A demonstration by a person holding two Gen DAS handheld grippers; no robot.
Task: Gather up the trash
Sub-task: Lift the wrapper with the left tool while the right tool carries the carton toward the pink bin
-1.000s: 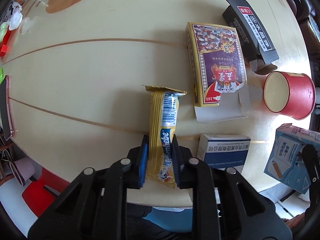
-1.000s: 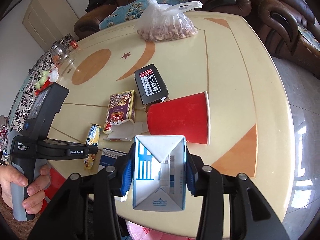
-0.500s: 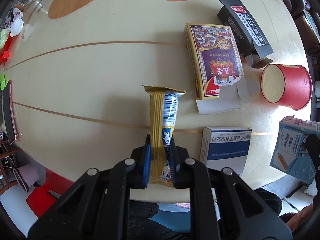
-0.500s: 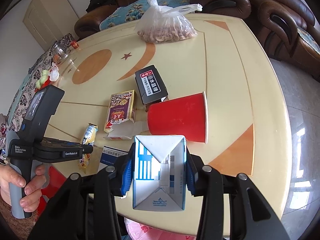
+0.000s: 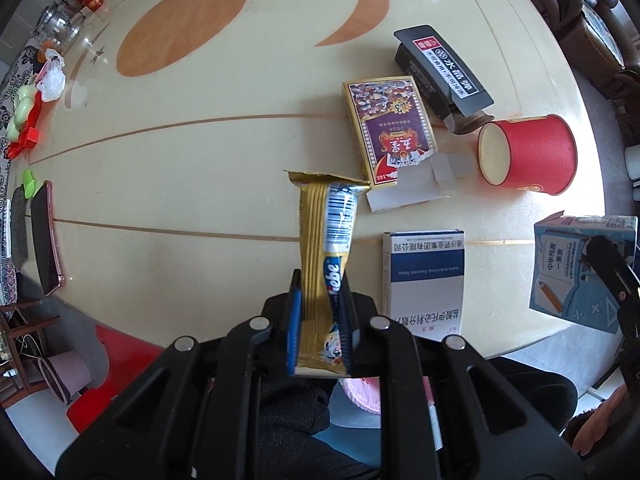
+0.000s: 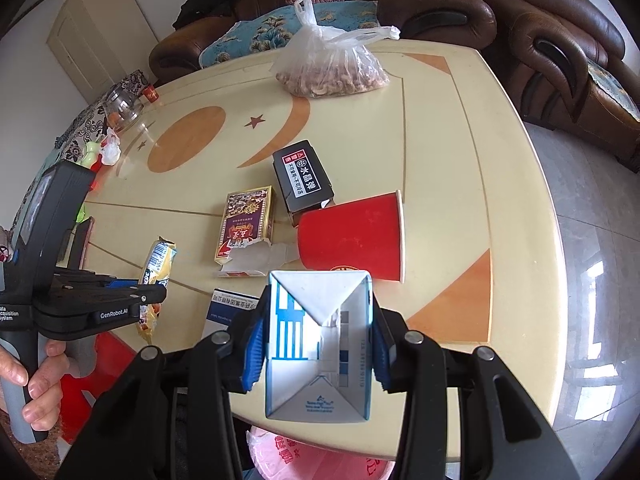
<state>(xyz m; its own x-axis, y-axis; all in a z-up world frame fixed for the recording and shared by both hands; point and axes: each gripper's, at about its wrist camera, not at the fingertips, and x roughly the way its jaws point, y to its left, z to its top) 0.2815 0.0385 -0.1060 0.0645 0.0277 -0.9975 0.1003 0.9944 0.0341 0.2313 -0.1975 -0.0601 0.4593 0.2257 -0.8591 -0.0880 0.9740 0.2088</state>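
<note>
Here, in the left wrist view, the left hand-held gripper is closed on the lower end of a gold wrapper, pinching it flat so the rest sticks forward over the desk, clear of the top. That grip near one end looks chosen to let the wrapper drop cleanly once released. Ahead lie the trash still to gather: a blue box just right of the wrapper, a purple box with its flap torn open, a black box and a red cup on its side. In the right wrist view, the right hand-held gripper is clamped on a milk carton, its pads pressed on the two side walls, holding it near the desk's edge. Below that edge shows a pink bag, likely the place for the trash, which would explain why both items are held near the front edge.
</note>
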